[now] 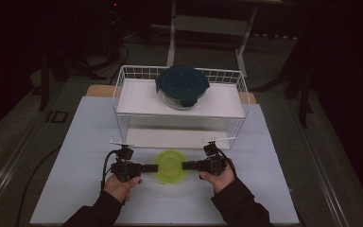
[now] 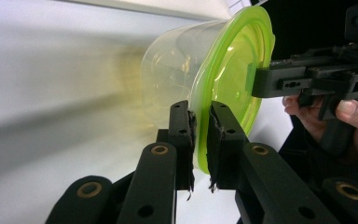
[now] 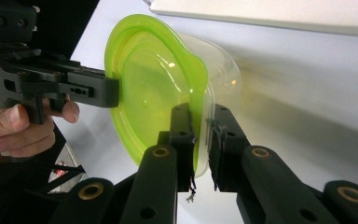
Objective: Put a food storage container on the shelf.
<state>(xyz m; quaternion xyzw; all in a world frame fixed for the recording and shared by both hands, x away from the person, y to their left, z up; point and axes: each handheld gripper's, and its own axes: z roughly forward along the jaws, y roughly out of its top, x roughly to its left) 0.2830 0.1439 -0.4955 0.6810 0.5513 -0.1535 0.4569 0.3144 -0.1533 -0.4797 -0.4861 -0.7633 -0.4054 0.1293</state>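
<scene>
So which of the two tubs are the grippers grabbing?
The small clear tub with the lime-green lid, on the table in front of the rack. Both grippers pinch its rim. The other tub, with the dark teal lid, sits alone on the rack's top shelf.

Black jaws, brass rivets, dark sleeves [image 1: 240, 203]

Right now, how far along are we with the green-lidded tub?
Done: both grips look set. The left gripper pinches the green lid rim on one side and the right gripper pinches the opposite side of the tub. In hand: the tub sits between the two grippers in front of the wire rack. Left, probably: lifting it onto a shelf, as the dark-lidded bowl already sits on top.
</scene>
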